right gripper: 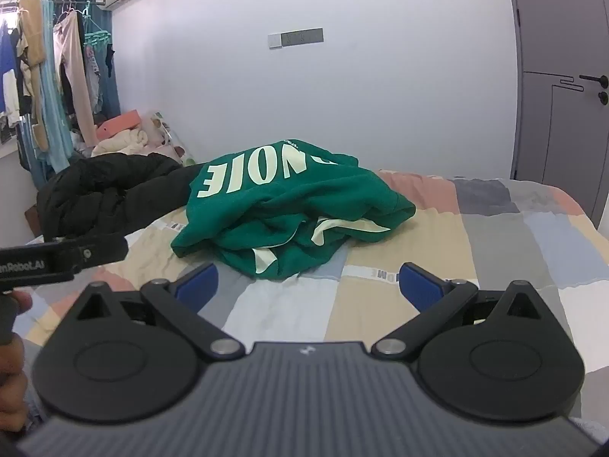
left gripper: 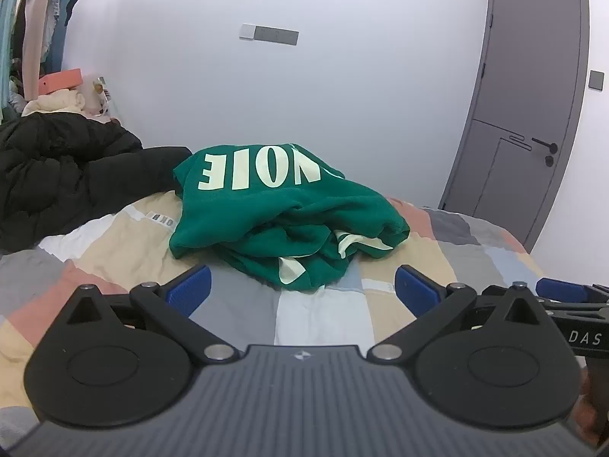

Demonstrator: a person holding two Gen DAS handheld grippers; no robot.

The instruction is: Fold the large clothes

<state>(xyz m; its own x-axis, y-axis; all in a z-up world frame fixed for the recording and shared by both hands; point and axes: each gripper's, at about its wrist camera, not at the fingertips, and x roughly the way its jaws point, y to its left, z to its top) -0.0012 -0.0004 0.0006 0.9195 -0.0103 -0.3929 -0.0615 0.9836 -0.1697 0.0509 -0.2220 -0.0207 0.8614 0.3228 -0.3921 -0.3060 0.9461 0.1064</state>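
Fingers [left gripper: 188, 289] of the left gripper [left gripper: 302, 289] spread wide, blue pads apart, nothing between them. Right gripper [right gripper: 310, 285] the same: fingers [right gripper: 420, 285] wide and empty. Both hang above the near part of the bed [left gripper: 114, 251], short of the garment and not touching it.

Green sweatshirt [left gripper: 281, 213] lies crumpled in a heap near the middle of the bed, on the patchwork cover of grey, beige, pink and white blocks. Large pale lettering shows upside down on its upper fold; pale stripes show in the lower folds nearest the grippers.

Black puffy jacket [left gripper: 57, 175] bunched at the left side of the bed, its edge just beside the sweatshirt. Clothes rack [right gripper: 45, 76] with hanging garments in the far left corner. Grey door [left gripper: 525, 122] at right, shut. Part of a hand [right gripper: 11, 381] shows at the left edge of the right wrist view.
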